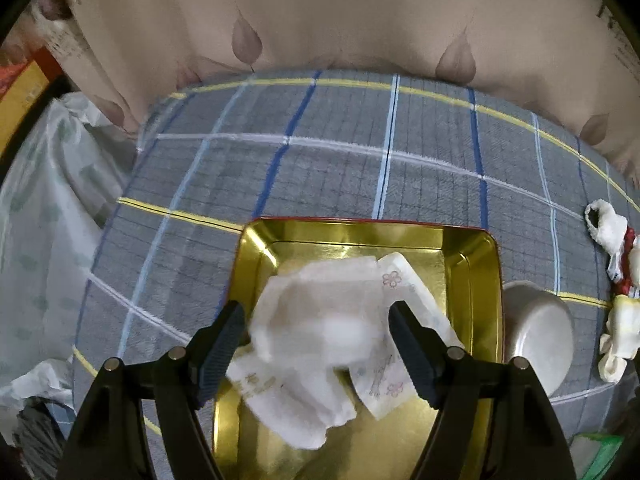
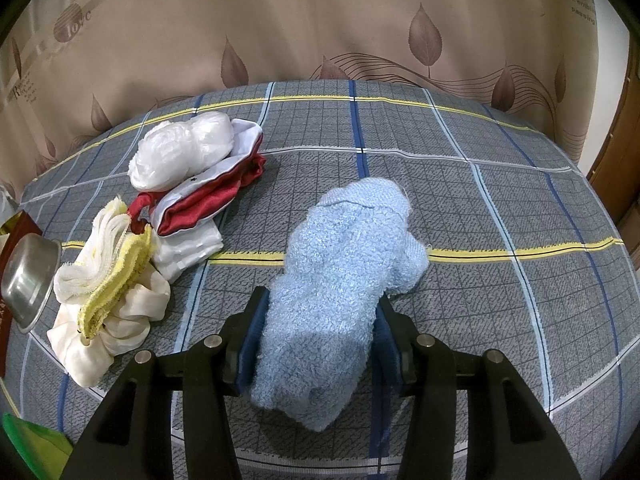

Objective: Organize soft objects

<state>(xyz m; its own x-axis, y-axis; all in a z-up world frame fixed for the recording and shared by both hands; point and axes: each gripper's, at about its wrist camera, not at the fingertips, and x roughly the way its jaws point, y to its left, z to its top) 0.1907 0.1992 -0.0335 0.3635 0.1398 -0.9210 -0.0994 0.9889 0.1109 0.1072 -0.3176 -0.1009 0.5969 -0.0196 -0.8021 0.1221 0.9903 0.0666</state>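
In the left wrist view my left gripper (image 1: 316, 320) is open above a gold metal tray (image 1: 472, 264). White tissue packs (image 1: 320, 328) lie loose in the tray between the spread fingers, blurred. In the right wrist view my right gripper (image 2: 318, 320) is shut on a light blue towel (image 2: 344, 264), which bulges forward over the plaid bedspread (image 2: 480, 208). A pile of soft things lies to the left: a white plastic bag (image 2: 184, 148), a red and white cloth (image 2: 208, 196), and a yellow and cream cloth bundle (image 2: 108, 280).
A steel bowl (image 2: 28, 280) lies on its side at the left edge; it also shows right of the tray (image 1: 536, 332). A beige leaf-print curtain (image 2: 320, 32) hangs behind the bed. A green item (image 2: 32, 444) sits at the lower left.
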